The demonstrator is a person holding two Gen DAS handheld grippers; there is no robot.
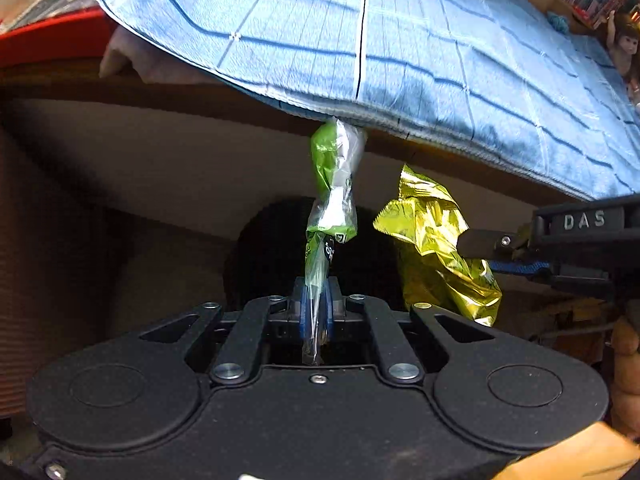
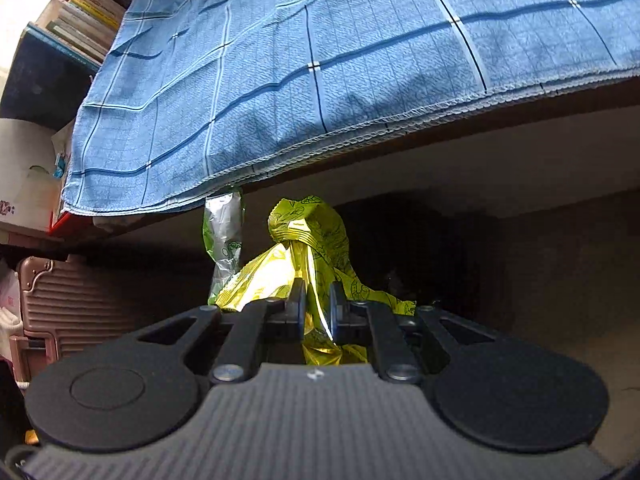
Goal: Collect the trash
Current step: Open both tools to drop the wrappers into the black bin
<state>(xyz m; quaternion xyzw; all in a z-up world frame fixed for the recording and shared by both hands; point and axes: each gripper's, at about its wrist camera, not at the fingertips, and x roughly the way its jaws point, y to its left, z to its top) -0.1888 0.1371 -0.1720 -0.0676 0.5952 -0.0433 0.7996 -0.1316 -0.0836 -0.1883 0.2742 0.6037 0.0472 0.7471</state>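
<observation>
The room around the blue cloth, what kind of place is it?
Probably a lived-in home room: a cloth covers a table, books are piled behind it, and a doll stands at the far edge.

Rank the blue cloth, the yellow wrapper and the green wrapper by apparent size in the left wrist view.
1. blue cloth, by far the largest.
2. yellow wrapper.
3. green wrapper, longer but thinner.
The two wrappers are close, and their unequal nearness to the camera makes that order unsure.
</observation>
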